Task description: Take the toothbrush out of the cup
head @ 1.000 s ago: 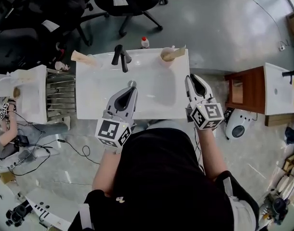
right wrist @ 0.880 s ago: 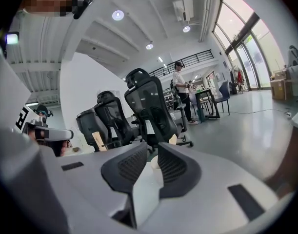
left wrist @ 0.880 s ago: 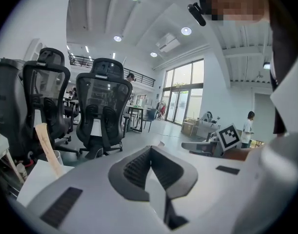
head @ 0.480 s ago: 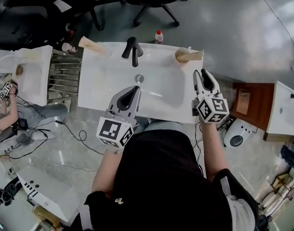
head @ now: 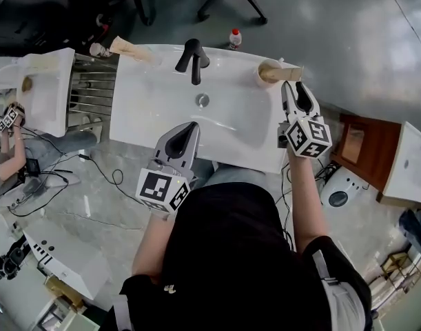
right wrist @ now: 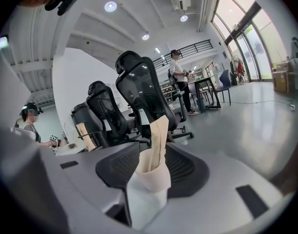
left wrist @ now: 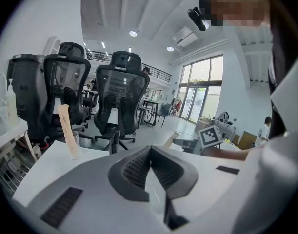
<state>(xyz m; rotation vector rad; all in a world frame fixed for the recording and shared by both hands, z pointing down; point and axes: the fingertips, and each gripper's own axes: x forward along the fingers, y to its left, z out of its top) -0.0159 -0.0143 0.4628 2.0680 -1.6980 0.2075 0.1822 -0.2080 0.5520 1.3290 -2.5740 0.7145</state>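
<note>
Right gripper open; cup with toothbrush just ahead.

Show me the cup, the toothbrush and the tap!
cup (right wrist: 153, 179), right gripper view, on its side wall.
toothbrush (right wrist: 159, 138), right gripper view, on its paper wrapper above the cup.
tap (head: 193, 54), head view, on its black upright body.

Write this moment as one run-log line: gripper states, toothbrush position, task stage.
left gripper shut, empty, above sink | right gripper open, facing cup | toothbrush wrapped, in cup | stage: not yet grasped
</note>
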